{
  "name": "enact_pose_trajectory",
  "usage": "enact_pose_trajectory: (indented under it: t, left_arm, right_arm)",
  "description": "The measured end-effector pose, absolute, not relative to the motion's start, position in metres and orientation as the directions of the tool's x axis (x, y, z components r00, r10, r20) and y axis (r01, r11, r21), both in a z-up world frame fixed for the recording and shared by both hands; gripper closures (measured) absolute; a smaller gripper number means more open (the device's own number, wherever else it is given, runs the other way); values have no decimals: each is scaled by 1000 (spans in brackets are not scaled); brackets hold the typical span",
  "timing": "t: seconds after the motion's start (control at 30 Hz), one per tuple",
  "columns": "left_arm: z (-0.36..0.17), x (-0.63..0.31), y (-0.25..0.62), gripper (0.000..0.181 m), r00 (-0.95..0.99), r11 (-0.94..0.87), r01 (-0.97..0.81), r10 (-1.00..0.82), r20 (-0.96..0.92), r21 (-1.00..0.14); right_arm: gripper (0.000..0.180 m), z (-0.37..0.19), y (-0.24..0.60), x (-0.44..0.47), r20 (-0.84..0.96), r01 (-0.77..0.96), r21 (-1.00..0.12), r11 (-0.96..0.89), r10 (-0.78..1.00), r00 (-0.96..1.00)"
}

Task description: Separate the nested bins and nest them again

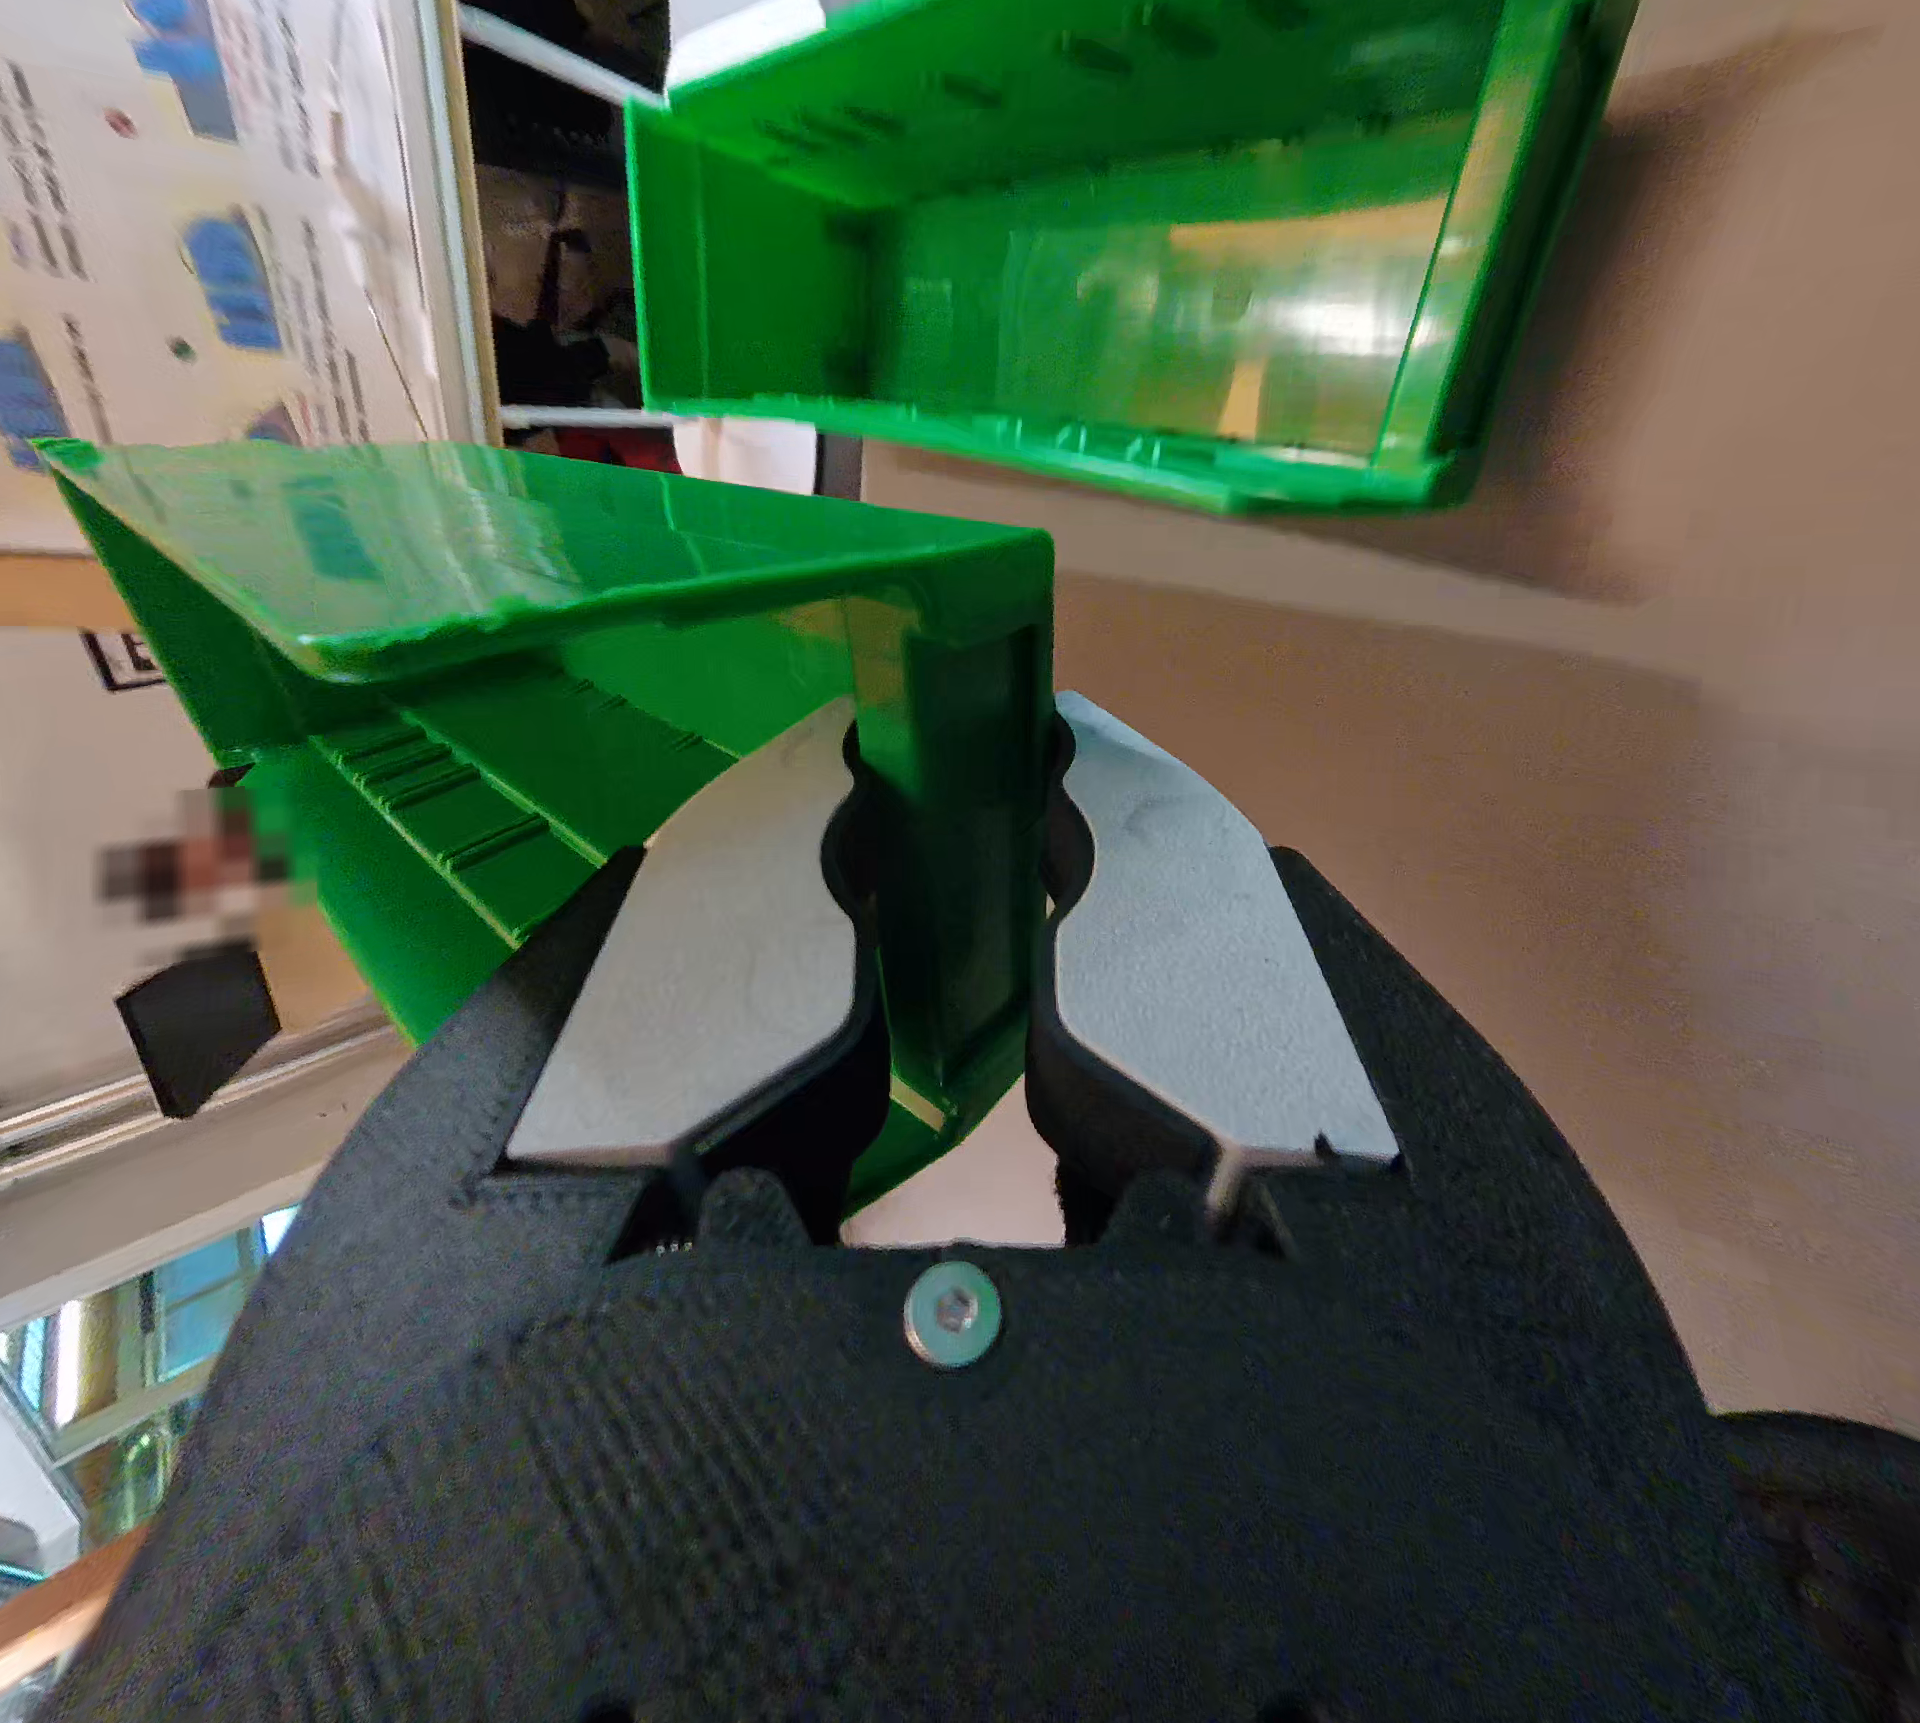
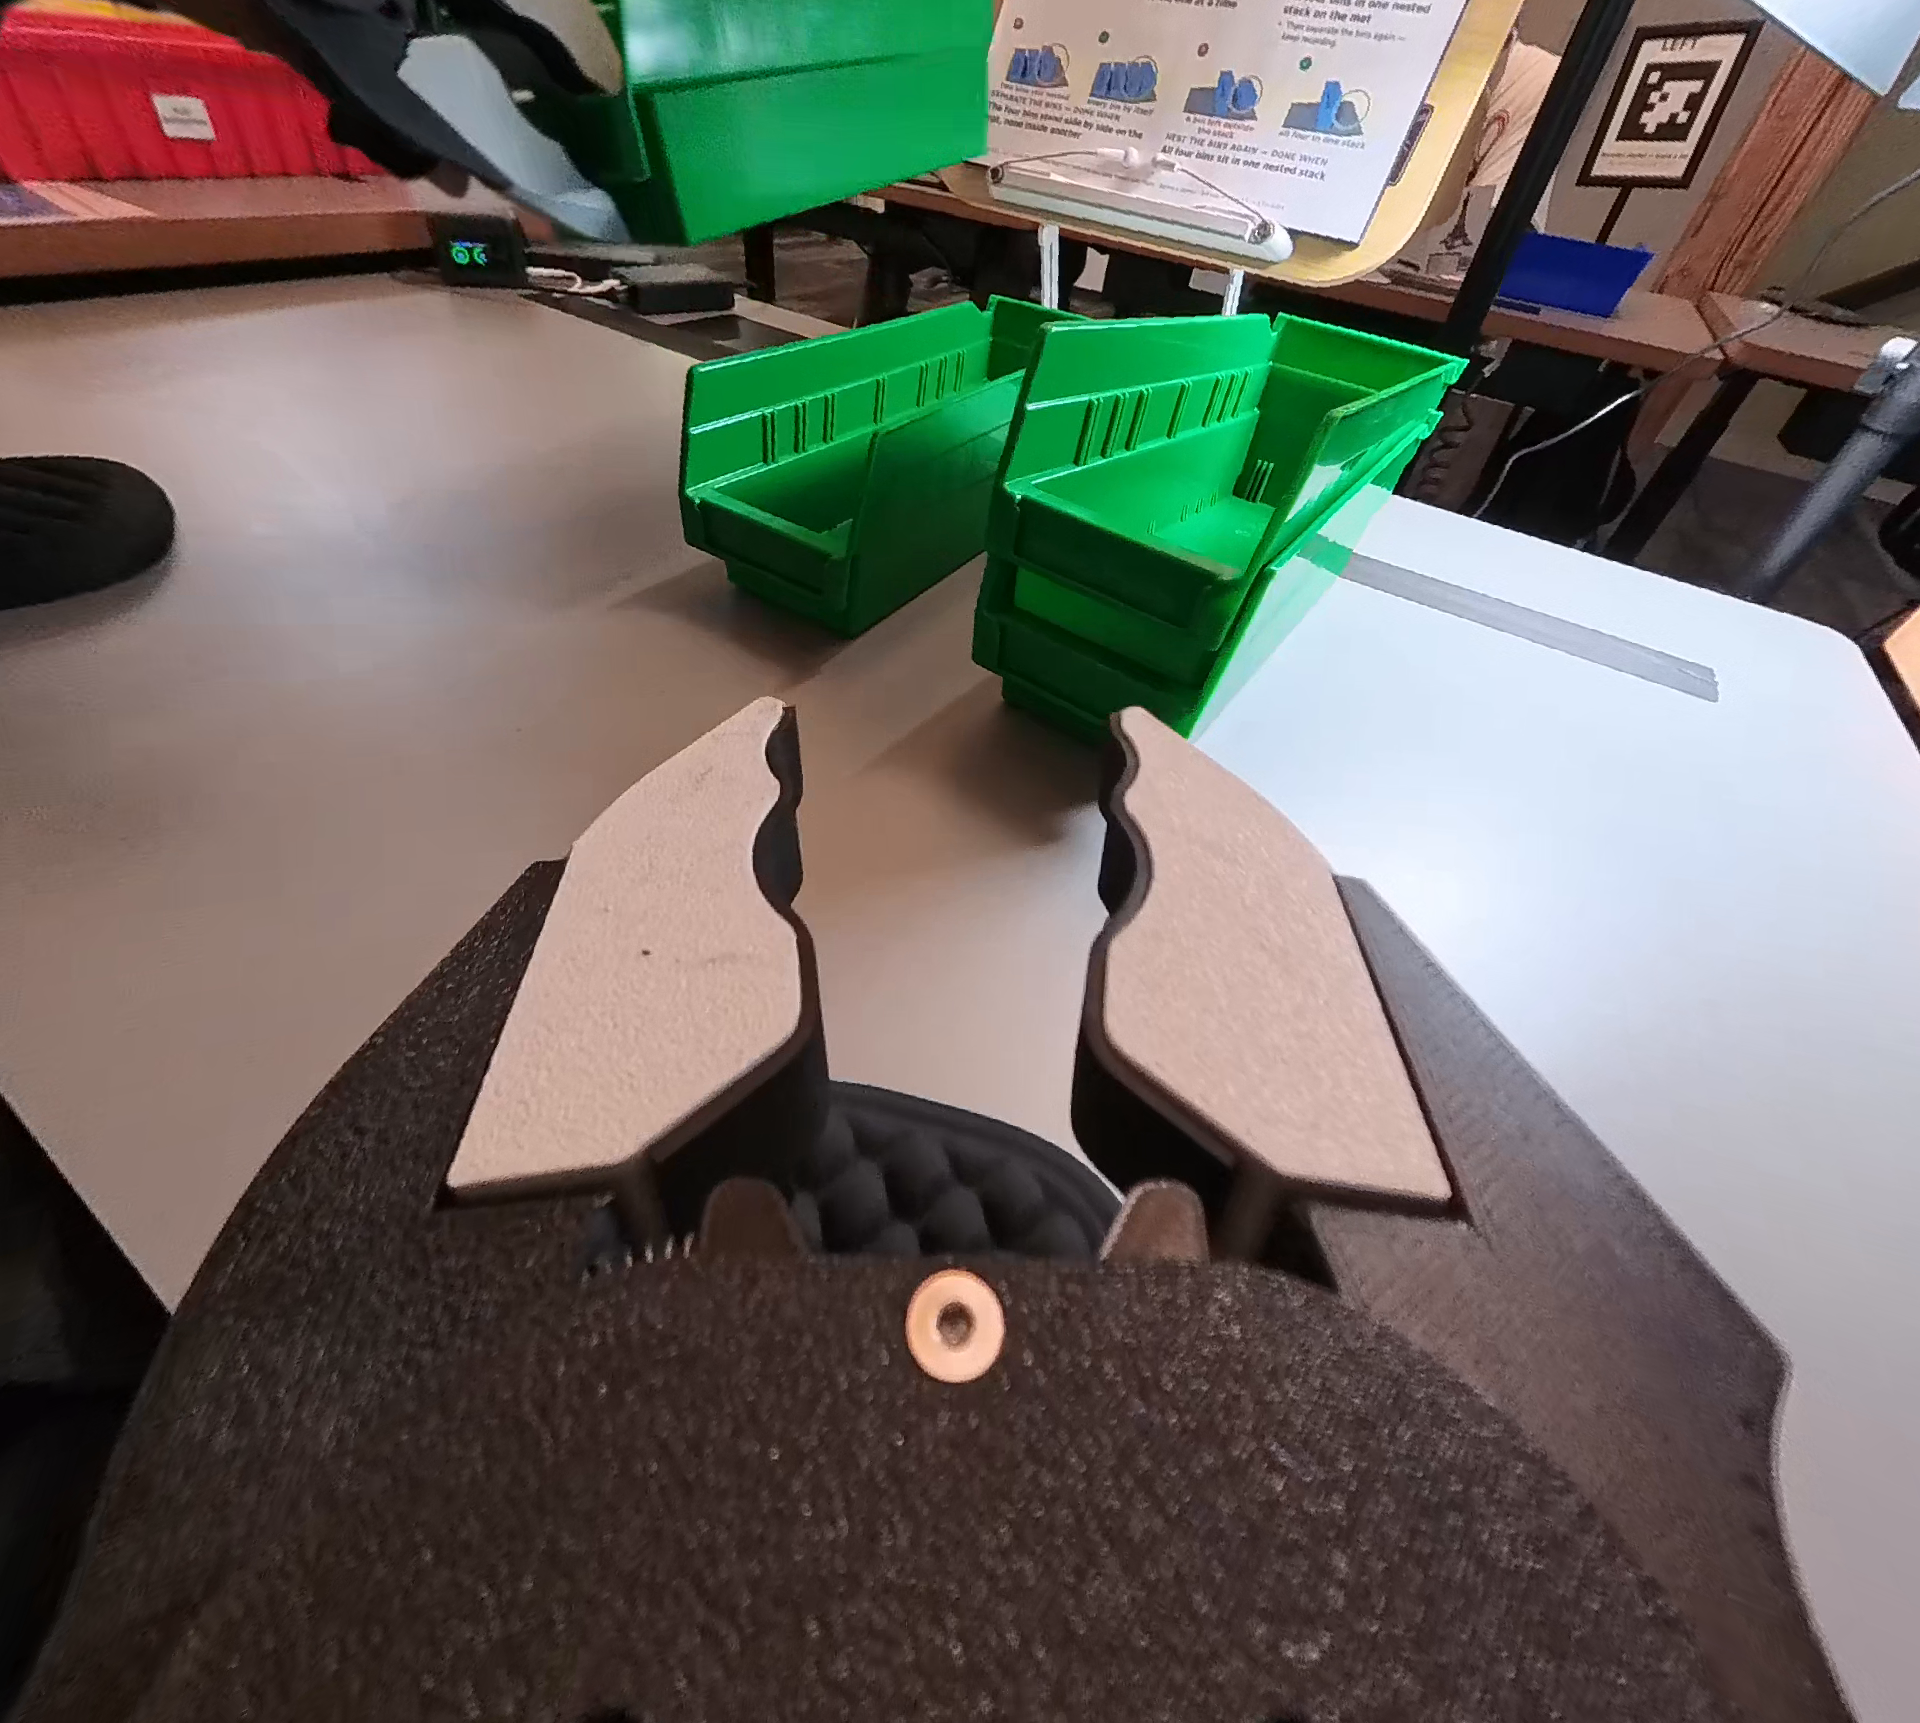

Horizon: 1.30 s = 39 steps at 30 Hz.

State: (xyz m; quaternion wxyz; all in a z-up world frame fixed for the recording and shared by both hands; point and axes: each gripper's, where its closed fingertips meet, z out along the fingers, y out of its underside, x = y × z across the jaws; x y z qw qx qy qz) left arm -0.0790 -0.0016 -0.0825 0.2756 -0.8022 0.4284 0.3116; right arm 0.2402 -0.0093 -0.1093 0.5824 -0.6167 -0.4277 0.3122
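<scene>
The left gripper [image 1: 951, 842] clamps a lifted green plastic bin [image 2: 790, 52] at eleven o'clock, clearing the nested stack [image 2: 1143, 530]; the right gripper [image 2: 951, 769] waits, spread empty.

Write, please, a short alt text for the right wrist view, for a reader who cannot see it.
The open, empty right gripper points over a grey table at a single green bin beside a tilted stack of nested green bins. At upper left, the left gripper holds another green bin in the air; an instruction sheet stands behind.
</scene>
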Motion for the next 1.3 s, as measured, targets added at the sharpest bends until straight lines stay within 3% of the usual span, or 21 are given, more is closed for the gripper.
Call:
enact_pose_trajectory:
  t: [0.2,0.53,0.63,0.83,1.07,1.3]
  left_arm:
    - [-89,-27,26,152,410,-437,-886,-586,-698,-154]
    - [-145,-3,50,151,406,-458,-885,-678,-613,-80]
    - [-148,1,52,132,391,-424,-899,-658,-644,-113]
    - [-130,26,14,129,494,-319,-868,-634,-594,-381]
    - [-143,15,-50,135,682,-318,-690,-588,-436,-651]
    - [-179,-10,-83,141,827,-363,-479,-492,-271,-799]
  right_arm:
    - [126,-109,-11,243,128,174,-983,56,888,442]
    - [127,-115,-10,243,119,173,-984,47,893,434]
    - [126,-118,-11,239,135,196,-979,54,896,424]
    - [124,-132,-1,219,306,357,-919,168,874,377]
    - [121,-148,37,186,591,609,-712,348,765,254]
    - [119,-170,107,182,378,574,-815,79,823,425]
